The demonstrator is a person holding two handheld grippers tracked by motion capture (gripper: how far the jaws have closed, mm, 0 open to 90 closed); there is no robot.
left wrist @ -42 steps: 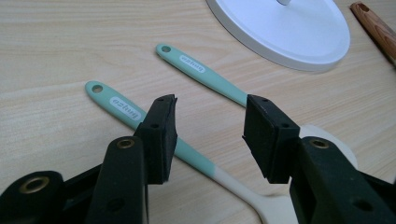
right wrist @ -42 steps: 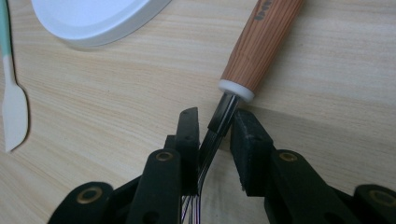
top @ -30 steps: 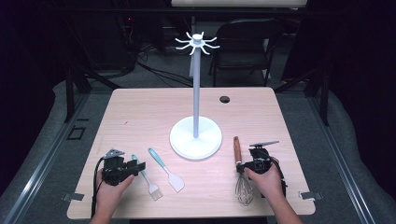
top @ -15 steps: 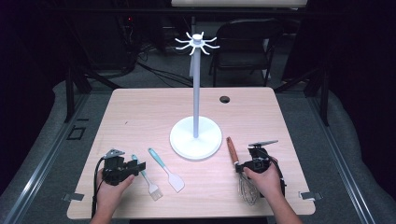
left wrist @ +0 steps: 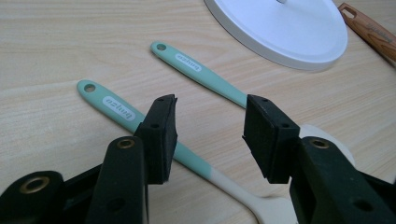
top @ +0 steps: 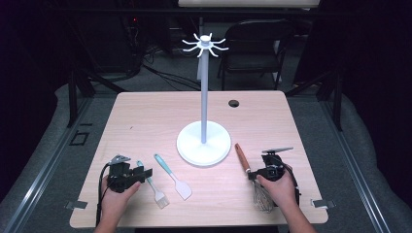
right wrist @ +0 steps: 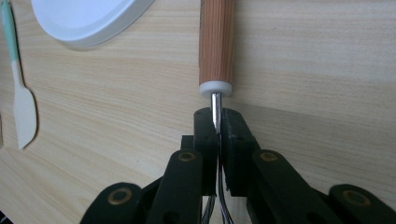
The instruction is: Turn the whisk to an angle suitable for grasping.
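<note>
Right tool (right wrist: 218, 128) just closed, clamping whisk (right wrist: 215, 56) neck.

From where I sit this looks like a recording lab or studio, not a home kitchen. I work at a bare light-wood table (top: 145, 121) with a round cable hole (top: 233, 103) near its far edge, and it stands on grey carpet (top: 39, 160) in a room kept dark all around. Black curtains or walls close in both sides. Behind the table I see an empty dark chair (top: 252, 43), loose cables (top: 165, 73) trailing over the floor and black metal stand legs (top: 77, 92). A bright panel (top: 248, 3) glows at the top edge.
</note>
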